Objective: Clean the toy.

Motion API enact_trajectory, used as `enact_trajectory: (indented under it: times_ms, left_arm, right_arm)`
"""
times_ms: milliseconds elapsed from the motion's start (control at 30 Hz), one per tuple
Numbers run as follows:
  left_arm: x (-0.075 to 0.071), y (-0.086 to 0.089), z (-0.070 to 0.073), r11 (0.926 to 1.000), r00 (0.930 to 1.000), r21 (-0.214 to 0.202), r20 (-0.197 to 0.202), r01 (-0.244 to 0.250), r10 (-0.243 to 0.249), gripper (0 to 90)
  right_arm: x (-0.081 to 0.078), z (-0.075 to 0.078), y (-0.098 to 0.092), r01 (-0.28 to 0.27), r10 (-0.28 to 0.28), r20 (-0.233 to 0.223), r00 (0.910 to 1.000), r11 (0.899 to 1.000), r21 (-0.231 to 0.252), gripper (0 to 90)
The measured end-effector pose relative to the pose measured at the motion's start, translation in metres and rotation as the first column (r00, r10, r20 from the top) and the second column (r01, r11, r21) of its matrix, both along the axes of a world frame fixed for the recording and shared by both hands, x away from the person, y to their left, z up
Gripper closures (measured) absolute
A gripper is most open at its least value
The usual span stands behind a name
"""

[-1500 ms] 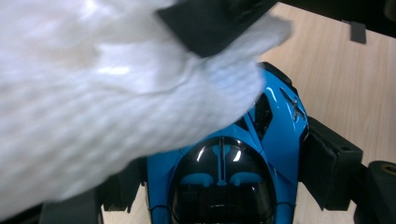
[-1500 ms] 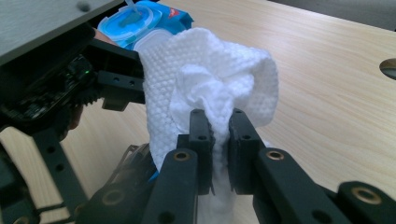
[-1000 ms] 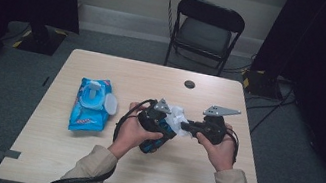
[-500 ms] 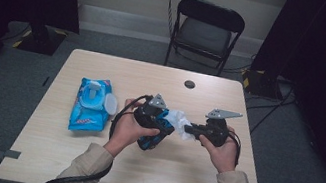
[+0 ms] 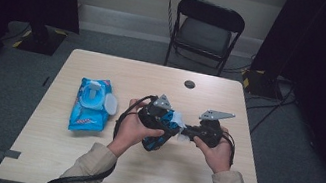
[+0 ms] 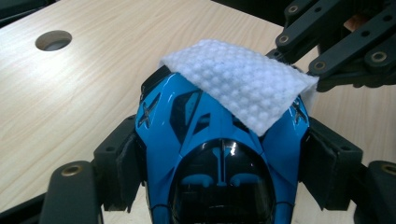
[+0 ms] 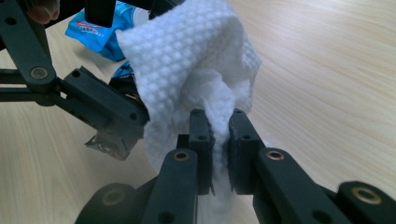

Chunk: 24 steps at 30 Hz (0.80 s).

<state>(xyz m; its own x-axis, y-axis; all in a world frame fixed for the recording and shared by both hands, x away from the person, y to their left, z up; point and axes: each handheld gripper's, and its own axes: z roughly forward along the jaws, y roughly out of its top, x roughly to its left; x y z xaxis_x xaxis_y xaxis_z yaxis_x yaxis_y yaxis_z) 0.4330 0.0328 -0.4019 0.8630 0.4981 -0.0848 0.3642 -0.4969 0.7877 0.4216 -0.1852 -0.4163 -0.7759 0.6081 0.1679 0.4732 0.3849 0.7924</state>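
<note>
My left gripper (image 5: 164, 121) is shut on a blue and black toy car (image 6: 219, 154), its pads pressing on the car's two sides above the middle of the table. A white textured wipe (image 6: 243, 84) lies over the car's front end. My right gripper (image 7: 219, 135) is shut on a bunched corner of that wipe (image 7: 187, 56) and holds it against the car. In the high view the right gripper (image 5: 190, 133) meets the car (image 5: 154, 142) from the right, with the wipe (image 5: 177, 121) between them. Both hands hold the grippers close together.
A blue pack of wet wipes (image 5: 90, 104) with its round lid flipped open lies on the left of the wooden table (image 5: 87, 164). A round cable hole (image 5: 189, 84) sits near the far edge. A black folding chair (image 5: 205, 30) stands behind the table.
</note>
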Motion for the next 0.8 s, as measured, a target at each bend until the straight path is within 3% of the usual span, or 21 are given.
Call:
enact_trajectory:
  times_ms: [600, 800]
  left_arm:
    - [0.0, -0.004, -0.001, 1.0, 0.9999, -0.002, -0.011, 0.001, -0.001, 24.6]
    - [0.001, -0.005, 0.0, 1.0, 0.9998, -0.004, -0.018, 0.001, -0.001, 24.6]
  right_arm:
    - [-0.004, -0.013, 0.008, -0.028, 0.028, -0.006, 0.9996, 0.999, 0.045, 82.3]
    - [-0.005, -0.015, 0.01, -0.03, 0.031, -0.004, 0.9995, 0.999, 0.033, 82.3]
